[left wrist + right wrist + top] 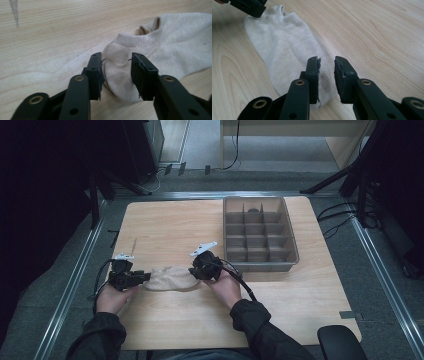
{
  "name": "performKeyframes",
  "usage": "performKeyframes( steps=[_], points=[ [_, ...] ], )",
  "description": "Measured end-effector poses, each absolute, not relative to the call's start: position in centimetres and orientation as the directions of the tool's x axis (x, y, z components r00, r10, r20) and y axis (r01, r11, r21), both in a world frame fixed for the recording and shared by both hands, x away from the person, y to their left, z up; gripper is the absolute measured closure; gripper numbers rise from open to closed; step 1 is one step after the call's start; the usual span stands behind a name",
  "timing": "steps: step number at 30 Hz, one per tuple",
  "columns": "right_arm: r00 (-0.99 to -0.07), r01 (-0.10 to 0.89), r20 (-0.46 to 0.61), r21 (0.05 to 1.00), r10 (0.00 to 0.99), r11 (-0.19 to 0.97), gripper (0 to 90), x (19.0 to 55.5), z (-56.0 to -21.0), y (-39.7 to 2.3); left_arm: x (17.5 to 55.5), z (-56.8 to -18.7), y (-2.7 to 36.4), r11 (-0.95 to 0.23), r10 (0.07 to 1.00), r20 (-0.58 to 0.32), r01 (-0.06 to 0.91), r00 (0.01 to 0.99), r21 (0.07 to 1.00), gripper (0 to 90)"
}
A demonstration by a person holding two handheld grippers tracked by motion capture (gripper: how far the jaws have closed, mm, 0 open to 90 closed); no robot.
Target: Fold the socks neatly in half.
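A: Lying flat on the surface [165,227], the sock [170,277] sits in the lower middle of the high view, stretched left to right between the two grippers.

B: And the left gripper [145,277]?

A: It is at the sock's left end, at lower left of the high view. In the left gripper view the fingers [96,72] stand apart, released, with the sock's rounded end [120,72] lying between them. The pads do not press on the cloth; a gap shows on both sides.

B: The right gripper [196,272]?

A: At the sock's right end, just right of the frame's centre. In the right gripper view its fingers [313,75] are also parted, released. The sock [284,50] runs from the upper left of that frame down to the bottom centre, and its near end lies under and between the fingers. Whether the pads brush the cloth I cannot tell, but they are not clamped on it.

B: Anything else in that view?

A: The left gripper's dark tip [249,6] shows at the upper left corner, at the sock's cuff end.

B: What else is on the surface?

A: A grey tray [295,252] with many compartments, in the upper right of the high view, well apart from the sock. A small dark thing sits in one of its far compartments; what it is I cannot tell.
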State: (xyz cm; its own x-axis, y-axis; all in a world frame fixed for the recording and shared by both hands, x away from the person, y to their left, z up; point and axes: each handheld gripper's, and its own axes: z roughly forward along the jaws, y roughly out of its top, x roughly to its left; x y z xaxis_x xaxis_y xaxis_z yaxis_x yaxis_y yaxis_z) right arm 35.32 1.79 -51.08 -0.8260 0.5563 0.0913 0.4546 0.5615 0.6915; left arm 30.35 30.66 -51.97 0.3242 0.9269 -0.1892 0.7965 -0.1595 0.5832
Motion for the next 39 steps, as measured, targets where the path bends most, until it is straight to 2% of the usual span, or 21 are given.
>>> performKeyframes(
  steps=[6, 16, 19, 20, 22, 24, 25, 26, 29, 33, 39],
  points=[
    [-0.835, 0.451, 0.110, 0.698, 0.539, 0.556, 75.1, 34.8, -51.3, 1.5, 30.0, -52.6, 30.8, -0.145, 0.928, -0.207, 0.811, 0.311, 0.567, 52.6],
    [-0.846, 0.437, 0.093, 0.686, 0.526, 0.582, 77.6, 34.4, -53.2, 1.9, 30.3, -53.3, 30.3, -0.189, 0.923, -0.173, 0.795, 0.345, 0.577, 55.3],
    [-0.846, 0.435, 0.087, 0.684, 0.527, 0.586, 77.9, 34.4, -53.5, 2.1, 30.3, -53.3, 30.3, -0.198, 0.922, -0.164, 0.793, 0.350, 0.577, 60.6],
    [-0.847, 0.434, 0.085, 0.679, 0.524, 0.591, 77.9, 34.3, -53.7, 2.2, 30.3, -53.3, 30.2, -0.197, 0.922, -0.168, 0.794, 0.350, 0.574, 65.1],
    [-0.850, 0.430, 0.082, 0.678, 0.521, 0.596, 77.9, 34.3, -53.8, 2.2, 30.5, -53.2, 30.0, -0.207, 0.921, -0.163, 0.798, 0.354, 0.566, 67.0],
    [-0.846, 0.436, 0.086, 0.678, 0.526, 0.592, 77.9, 34.2, -53.9, 2.2, 30.6, -53.2, 29.9, -0.211, 0.920, -0.165, 0.802, 0.357, 0.559, 74.7],
    [-0.846, 0.436, 0.086, 0.678, 0.526, 0.592, 77.9, 34.2, -53.9, 2.2, 30.7, -53.2, 29.9, -0.215, 0.918, -0.167, 0.804, 0.361, 0.555, 74.7],
    [-0.847, 0.435, 0.086, 0.679, 0.525, 0.591, 77.9, 34.2, -54.0, 2.2, 30.7, -53.1, 29.9, -0.217, 0.917, -0.168, 0.806, 0.362, 0.551, 78.5],
    [-0.847, 0.435, 0.092, 0.685, 0.524, 0.585, 78.1, 34.3, -54.0, 2.2, 30.9, -53.0, 29.9, -0.209, 0.915, -0.187, 0.817, 0.357, 0.537, 81.3],
    [-0.839, 0.454, 0.107, 0.678, 0.533, 0.578, 78.0, 34.4, -53.9, 2.2, 31.2, -52.8, 30.9, -0.132, 0.896, -0.309, 0.857, 0.318, 0.498, 83.3],
    [-0.841, 0.453, 0.128, 0.699, 0.526, 0.553, 77.5, 34.4, -53.0, 2.7, 30.8, -51.4, 31.3, -0.120, 0.894, -0.314, 0.845, 0.321, 0.522, 83.3]
  ],
)
